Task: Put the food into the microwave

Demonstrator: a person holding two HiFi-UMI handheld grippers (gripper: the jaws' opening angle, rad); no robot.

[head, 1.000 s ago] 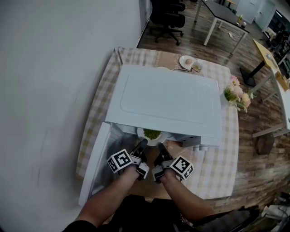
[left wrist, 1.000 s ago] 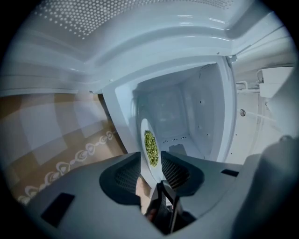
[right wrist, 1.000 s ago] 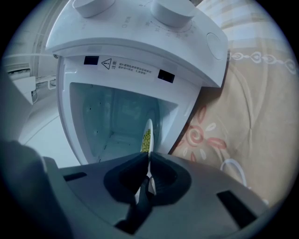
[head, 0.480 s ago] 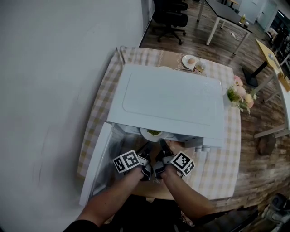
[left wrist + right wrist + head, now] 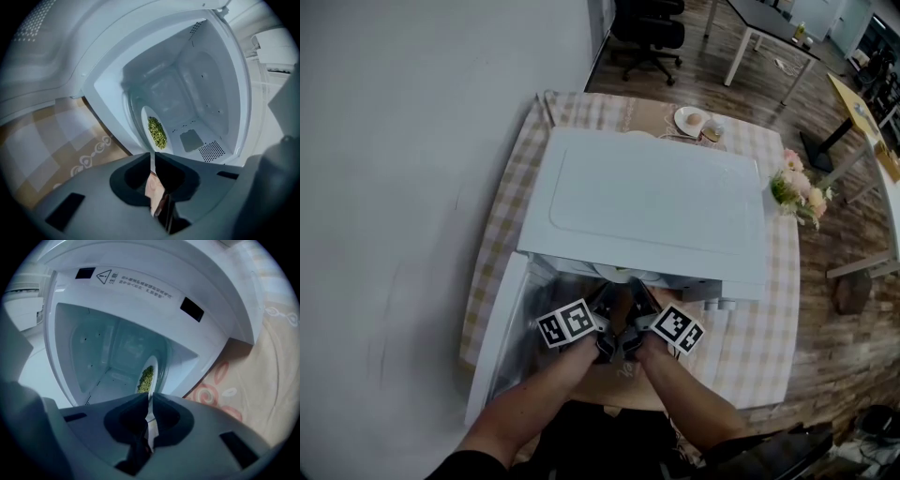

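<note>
The left gripper (image 5: 152, 161) and right gripper (image 5: 149, 401) clamp the plate (image 5: 147, 114), which juts ahead into the microwave (image 5: 206, 89).

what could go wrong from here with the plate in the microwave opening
1. The left gripper and right gripper each pinch only the near rim of the plate. Its far side is unsupported, so it may tip and spill the green food.
2. It is unclear whether the plate rests on the floor of the microwave yet, so opening the jaws early could drop it.
</note>
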